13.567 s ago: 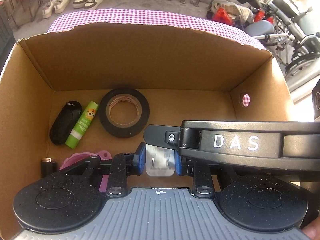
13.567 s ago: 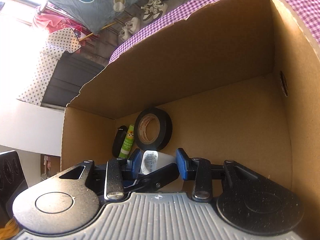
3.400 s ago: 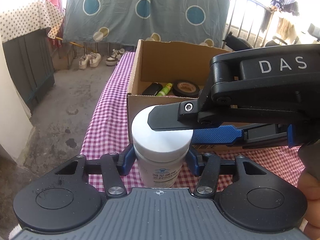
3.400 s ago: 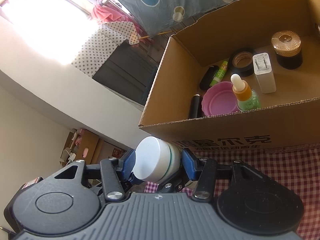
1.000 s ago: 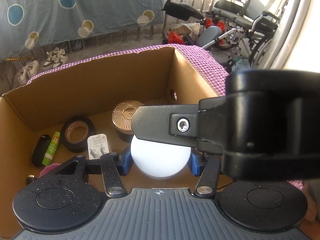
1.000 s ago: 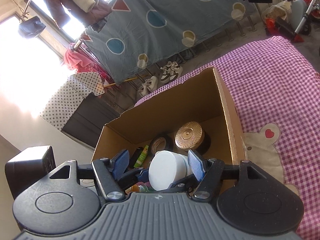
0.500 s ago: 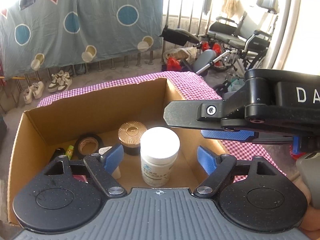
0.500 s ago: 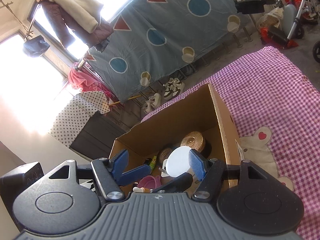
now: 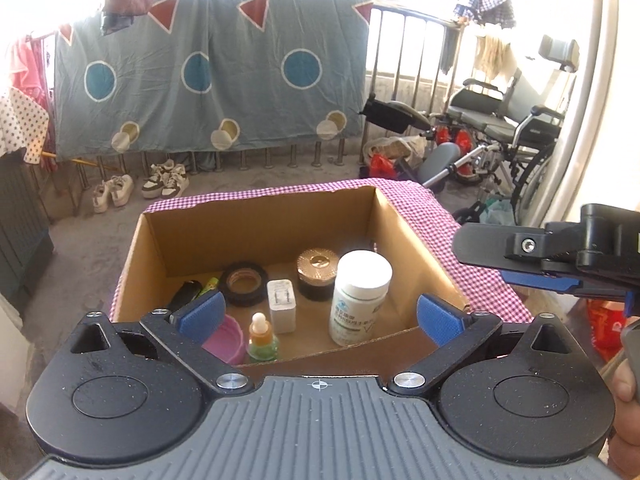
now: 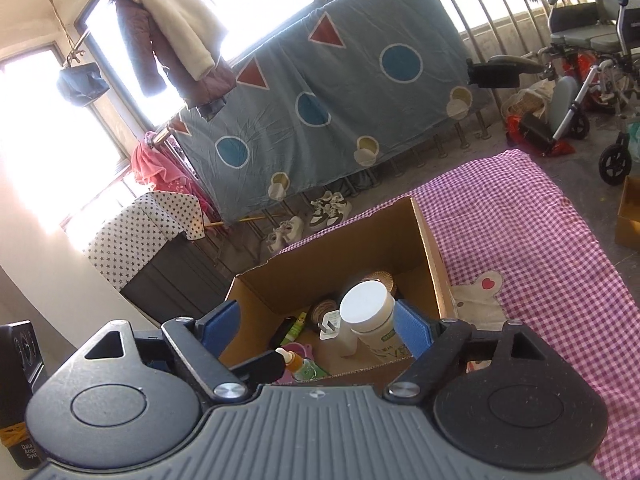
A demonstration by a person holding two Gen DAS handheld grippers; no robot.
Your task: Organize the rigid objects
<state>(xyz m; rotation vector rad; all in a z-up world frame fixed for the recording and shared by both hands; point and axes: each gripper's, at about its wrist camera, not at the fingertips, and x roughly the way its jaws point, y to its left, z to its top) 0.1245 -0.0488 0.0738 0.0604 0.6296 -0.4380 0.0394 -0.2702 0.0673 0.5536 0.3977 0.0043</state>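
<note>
Nearest the left wrist camera, the left gripper (image 9: 319,311) has its two blue-padded jaws spread wide and opening, with nothing pressed between them. The right gripper (image 10: 318,330) is likewise opening, its pads clear of everything; in the left view its black and blue fingers (image 9: 536,278) reach in from the right, above the cloth.

Just beyond the pads stands one open brown cardboard box (image 9: 420,252) on a purple-and-white checked tablecloth (image 9: 436,220). Along its near wall sit one pink round plastic lid (image 9: 228,338) and one small dropper bottle with an orange neck and green base (image 9: 262,340), side by side. Behind them stand one white square charger plug (image 9: 282,305), upright, and one white cylindrical plastic jar with a white screw cap (image 9: 358,296), also upright, in the box's right half.

Farther back lie one black roll of tape (image 9: 244,282), one dark round jar with a ribbed gold lid (image 9: 317,273), one green tube (image 9: 210,285) and one black oblong object (image 9: 186,292) at the left wall.

Past the table, two pairs of pale sneakers (image 9: 138,188) rest on the concrete floor below one grey-blue hanging sheet with blue circles and red triangles (image 9: 208,80). One wheelchair (image 9: 508,128) is parked at the right.
</note>
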